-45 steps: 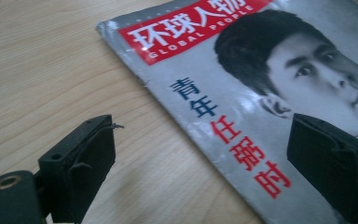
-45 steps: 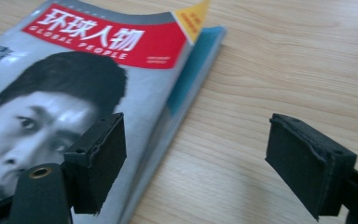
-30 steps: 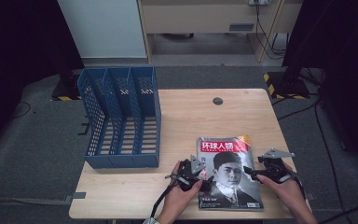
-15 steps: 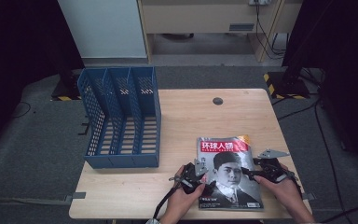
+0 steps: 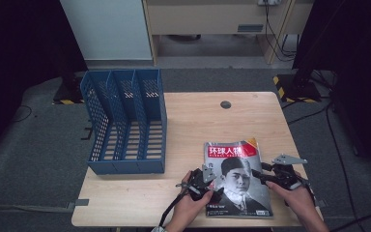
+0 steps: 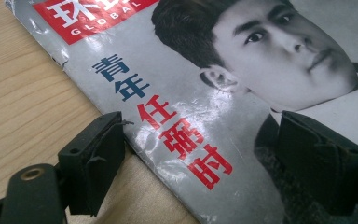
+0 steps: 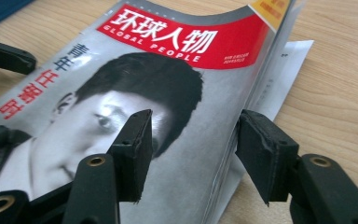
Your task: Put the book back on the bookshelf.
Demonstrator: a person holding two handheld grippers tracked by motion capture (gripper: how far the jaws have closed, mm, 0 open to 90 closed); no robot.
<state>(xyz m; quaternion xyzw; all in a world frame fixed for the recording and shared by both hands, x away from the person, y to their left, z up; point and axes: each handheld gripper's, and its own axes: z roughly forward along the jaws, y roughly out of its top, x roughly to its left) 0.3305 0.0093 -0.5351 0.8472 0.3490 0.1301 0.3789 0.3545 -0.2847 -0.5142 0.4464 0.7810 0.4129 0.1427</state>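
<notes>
The right gripper (image 5: 262, 175) stands at the right long edge of the magazine (image 5: 236, 179), and its jaws straddle this edge: in the right gripper view one jaw is over the cover and the other jaw is outside, beside the page edges, where the edge rises a little from the table (image 5: 198, 116). The jaws have just been closing, with the lifted edge of the magazine (image 7: 177, 116) between them, but a gap remains on each side, so the pads do not press it yet, I judge

The left gripper (image 5: 211, 186) is at the opposite long edge, near the lower left corner. Its jaws are wide apart and hold nothing; in the left gripper view one jaw is over the wood and the other over the cover of the magazine (image 6: 223, 102), so the edge passes between them without touching

The magazine lies flat in the near right part of the table, cover up, its long axis going away from the person, with the title at the far end. Both hands are just beside it, one at each side, but the right one is the more advanced in its grip

The blue file rack (image 5: 125, 123) stands well apart, to the far left, with its open slots toward the top. A loose white sheet (image 7: 284, 70) shows under the right edge of the magazine
</notes>
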